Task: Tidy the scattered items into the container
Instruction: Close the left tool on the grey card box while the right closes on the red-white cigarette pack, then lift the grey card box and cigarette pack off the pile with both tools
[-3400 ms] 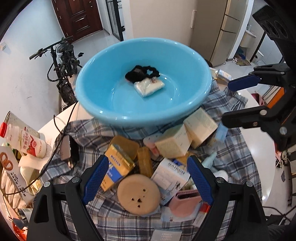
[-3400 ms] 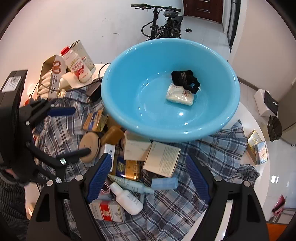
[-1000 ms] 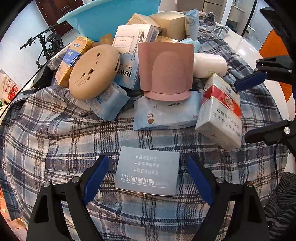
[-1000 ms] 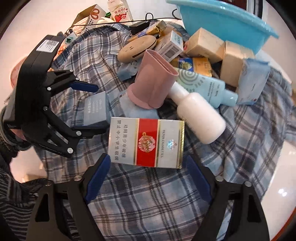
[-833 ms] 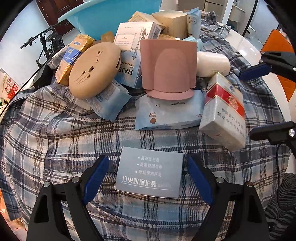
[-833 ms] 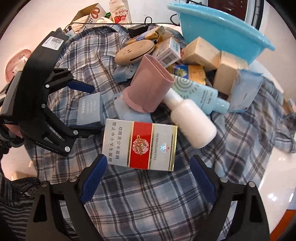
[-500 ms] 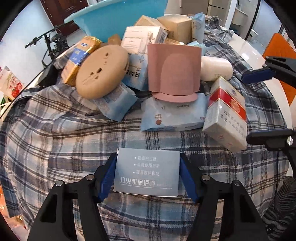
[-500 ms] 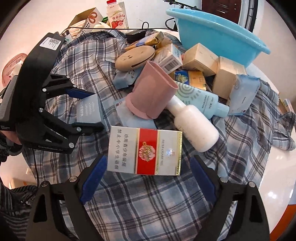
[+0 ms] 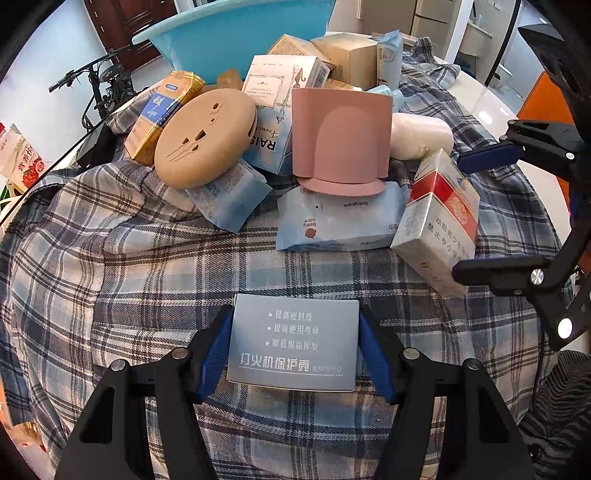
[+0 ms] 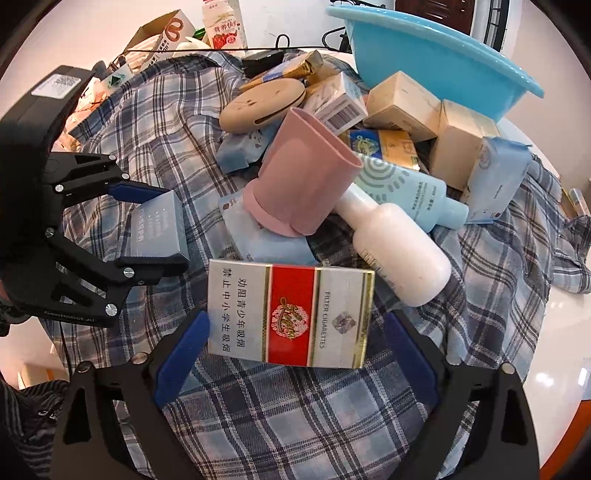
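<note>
My left gripper [image 9: 294, 325] is shut on a flat grey box [image 9: 293, 345] with white print, which lies on the plaid cloth [image 9: 140, 266]; the right wrist view shows that gripper [image 10: 166, 229] at the left with the box [image 10: 159, 225] between its blue pads. My right gripper [image 10: 295, 325] straddles a white and red cigarette carton [image 10: 290, 312]. Its jaws are opening, and the pads stand clear of the carton's ends. The blue basin [image 10: 424, 55] sits at the far side behind the pile.
A pink cup [image 10: 299, 173], a white bottle [image 10: 395, 247], a pale blue bottle [image 10: 406, 188], a tan round case [image 9: 205, 136], wipe packs [image 9: 340, 221] and several cardboard boxes [image 10: 402, 107] lie heaped between the grippers and the basin. Milk cartons [image 10: 223, 24] stand beyond the cloth.
The left jaws closed onto the grey box. The right jaws widened around the cigarette carton. Both hands stayed near the front of the pile.
</note>
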A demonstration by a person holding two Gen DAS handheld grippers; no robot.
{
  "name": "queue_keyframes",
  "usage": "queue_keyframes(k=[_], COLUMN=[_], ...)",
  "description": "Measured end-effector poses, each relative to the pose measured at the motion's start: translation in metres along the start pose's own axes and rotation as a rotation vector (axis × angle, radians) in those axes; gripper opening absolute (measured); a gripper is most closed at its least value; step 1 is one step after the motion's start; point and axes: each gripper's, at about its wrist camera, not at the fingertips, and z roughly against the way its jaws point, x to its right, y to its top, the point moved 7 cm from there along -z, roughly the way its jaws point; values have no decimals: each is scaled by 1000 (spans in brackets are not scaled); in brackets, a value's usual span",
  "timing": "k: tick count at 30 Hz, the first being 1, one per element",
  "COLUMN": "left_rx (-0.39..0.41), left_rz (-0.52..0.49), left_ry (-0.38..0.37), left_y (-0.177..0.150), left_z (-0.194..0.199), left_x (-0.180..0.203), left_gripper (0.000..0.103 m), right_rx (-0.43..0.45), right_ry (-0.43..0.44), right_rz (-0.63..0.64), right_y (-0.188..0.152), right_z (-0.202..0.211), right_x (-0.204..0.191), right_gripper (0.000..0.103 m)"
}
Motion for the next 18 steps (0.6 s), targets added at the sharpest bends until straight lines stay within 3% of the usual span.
queue_keyframes(k=[18], left_rx=[8], left_rz=[-3], left_ry=[-4], left_y=[-1], left_z=[1], left_x=[4], left_gripper=[67], right_rx=[-20], right_ry=[-31], right_rz=[22], right_y=[-1], right_z=[-12], right_x=[-2], right_gripper=[96])
